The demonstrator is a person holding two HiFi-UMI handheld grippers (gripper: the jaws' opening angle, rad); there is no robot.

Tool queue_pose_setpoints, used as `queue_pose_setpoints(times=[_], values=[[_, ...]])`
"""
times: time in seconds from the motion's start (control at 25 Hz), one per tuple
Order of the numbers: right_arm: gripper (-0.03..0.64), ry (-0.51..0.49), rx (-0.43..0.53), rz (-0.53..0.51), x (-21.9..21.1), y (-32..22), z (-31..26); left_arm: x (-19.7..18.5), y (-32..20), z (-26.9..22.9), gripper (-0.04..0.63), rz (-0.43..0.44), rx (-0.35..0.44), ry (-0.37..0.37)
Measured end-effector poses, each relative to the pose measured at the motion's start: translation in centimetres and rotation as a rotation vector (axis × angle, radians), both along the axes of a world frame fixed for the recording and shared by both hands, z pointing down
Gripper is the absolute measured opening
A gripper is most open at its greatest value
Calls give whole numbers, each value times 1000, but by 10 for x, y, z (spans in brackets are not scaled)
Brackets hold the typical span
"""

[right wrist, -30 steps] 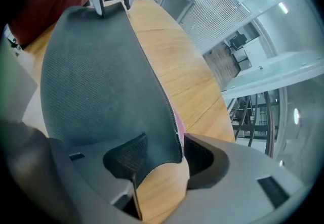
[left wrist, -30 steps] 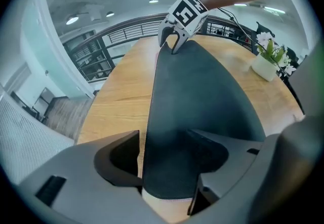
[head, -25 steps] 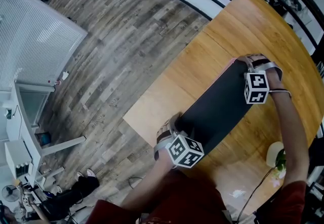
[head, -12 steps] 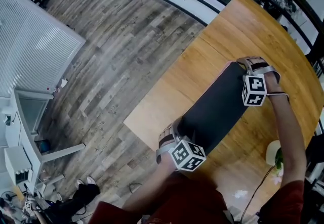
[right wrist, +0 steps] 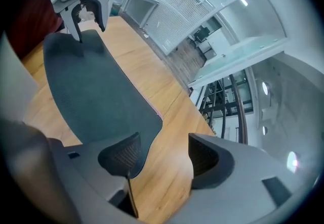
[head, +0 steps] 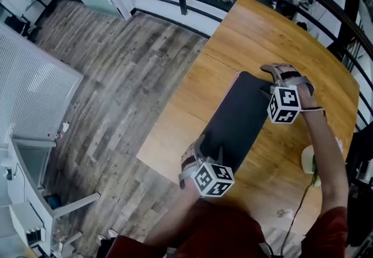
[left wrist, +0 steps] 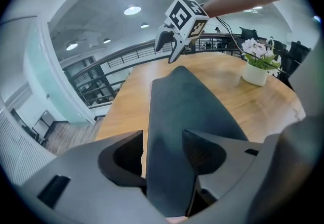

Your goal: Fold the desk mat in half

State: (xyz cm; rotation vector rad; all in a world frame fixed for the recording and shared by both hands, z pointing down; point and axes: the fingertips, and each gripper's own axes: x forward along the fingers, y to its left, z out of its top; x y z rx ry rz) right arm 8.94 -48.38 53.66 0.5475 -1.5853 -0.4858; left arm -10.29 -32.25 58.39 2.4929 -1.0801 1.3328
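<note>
Since the thin dark grey desk mat [head: 233, 117] on the pale wooden table [head: 274, 35] looks limp and light, pinch it at its end corners. Left gripper [left wrist: 162, 139] fingers, just closing, hold the table-edge end; right gripper [right wrist: 163, 139] fingers, just opened, stand wide.

head view steeply down, gripper views close along shared desk mat [head: 233, 123]

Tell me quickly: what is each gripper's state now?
Left gripper: jaws just closing, pinching the mat.
Right gripper: jaws just opened, only table between them.
</note>
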Motion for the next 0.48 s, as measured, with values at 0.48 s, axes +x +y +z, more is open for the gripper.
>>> queue_pose_setpoints(times=[0.48], values=[[305, -266, 294, 307, 54, 56, -145, 54, -16, -89, 258, 85, 216, 256]])
